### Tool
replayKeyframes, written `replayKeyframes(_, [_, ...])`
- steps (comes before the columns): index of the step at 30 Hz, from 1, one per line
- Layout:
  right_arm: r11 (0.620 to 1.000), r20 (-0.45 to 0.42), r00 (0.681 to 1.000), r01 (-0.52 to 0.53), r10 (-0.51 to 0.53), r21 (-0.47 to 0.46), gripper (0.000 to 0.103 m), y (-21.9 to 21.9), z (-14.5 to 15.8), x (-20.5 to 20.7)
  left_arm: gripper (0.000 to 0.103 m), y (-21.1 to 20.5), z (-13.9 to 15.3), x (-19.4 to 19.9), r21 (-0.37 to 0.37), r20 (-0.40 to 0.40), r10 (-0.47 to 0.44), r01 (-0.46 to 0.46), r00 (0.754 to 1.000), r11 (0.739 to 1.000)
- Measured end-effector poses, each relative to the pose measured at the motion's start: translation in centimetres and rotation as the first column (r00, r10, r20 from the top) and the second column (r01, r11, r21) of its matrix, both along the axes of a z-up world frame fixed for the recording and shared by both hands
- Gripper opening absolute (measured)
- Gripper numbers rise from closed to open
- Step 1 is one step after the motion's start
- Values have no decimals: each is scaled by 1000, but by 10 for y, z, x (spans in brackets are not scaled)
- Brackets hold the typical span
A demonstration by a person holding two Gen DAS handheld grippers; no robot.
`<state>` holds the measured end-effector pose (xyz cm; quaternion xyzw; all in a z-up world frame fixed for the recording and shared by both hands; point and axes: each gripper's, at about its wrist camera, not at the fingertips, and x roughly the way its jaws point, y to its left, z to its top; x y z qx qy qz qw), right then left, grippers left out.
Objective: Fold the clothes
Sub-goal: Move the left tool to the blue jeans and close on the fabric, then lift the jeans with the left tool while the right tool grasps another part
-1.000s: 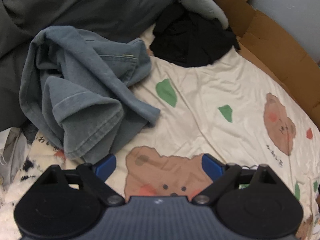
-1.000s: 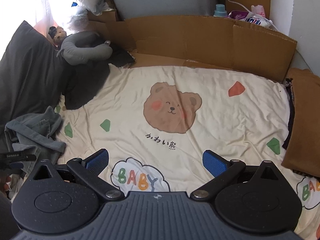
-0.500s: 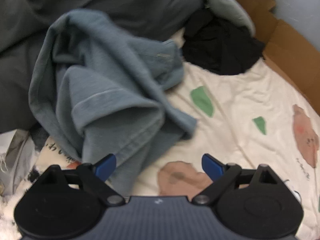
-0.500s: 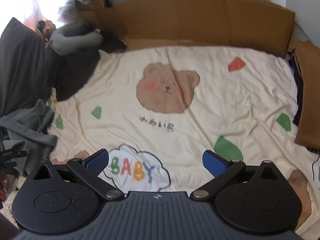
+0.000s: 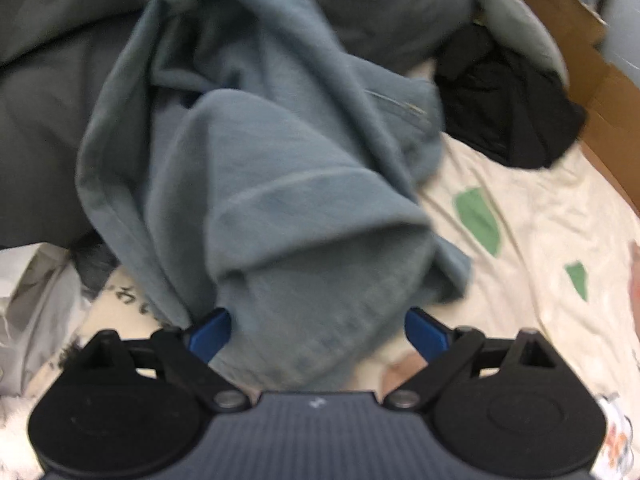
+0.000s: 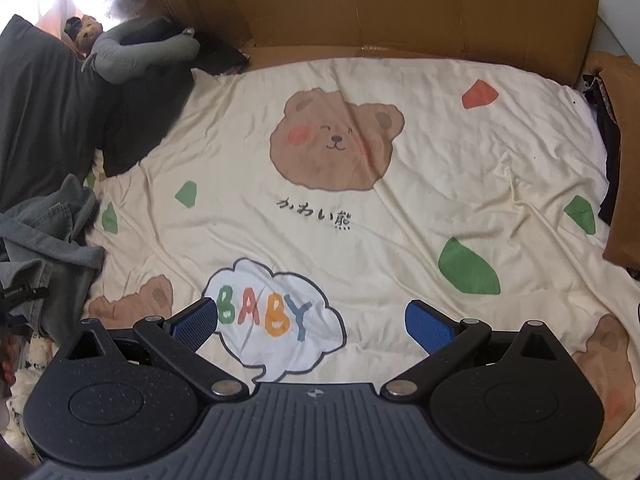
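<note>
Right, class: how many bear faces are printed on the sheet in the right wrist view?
3. The whole bear is mid-sheet; the left bear lies lower left beside the blue-grey garment; the right bear lower right. Others may be hidden.

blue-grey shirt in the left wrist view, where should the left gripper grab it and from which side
Take the hemmed edge nearest the camera, coming straight in from the front. The blue-grey shirt is crumpled, but that stitched fold bulges toward the left gripper, whose open jaws already straddle it, so closing there should catch firm, doubled fabric.
</note>
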<state>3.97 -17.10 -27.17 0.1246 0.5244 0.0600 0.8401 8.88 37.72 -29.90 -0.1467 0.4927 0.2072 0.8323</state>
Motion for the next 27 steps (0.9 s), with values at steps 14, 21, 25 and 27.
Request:
replayKeyframes(14, [1000,-21,1000,23,-23,-3,94,0,-5,0,29,10,-3,-1,-63,2,-30,30,1000,998])
replayKeyframes(21, [998,-13,998,64,-64,17,87,-11,-3,-1,14,-8,22,-3,-102,38,-77,80,996,992])
replayKeyframes(25, [997,-4,997,77,-77,30,87,-12,1,-1,11,-26,39,1,-123,77,-148,157,986,980])
replayKeyframes(27, [996,2,997,77,-77,37,87,-13,3,-1,11,-37,48,2,-128,92,-171,182,981,975])
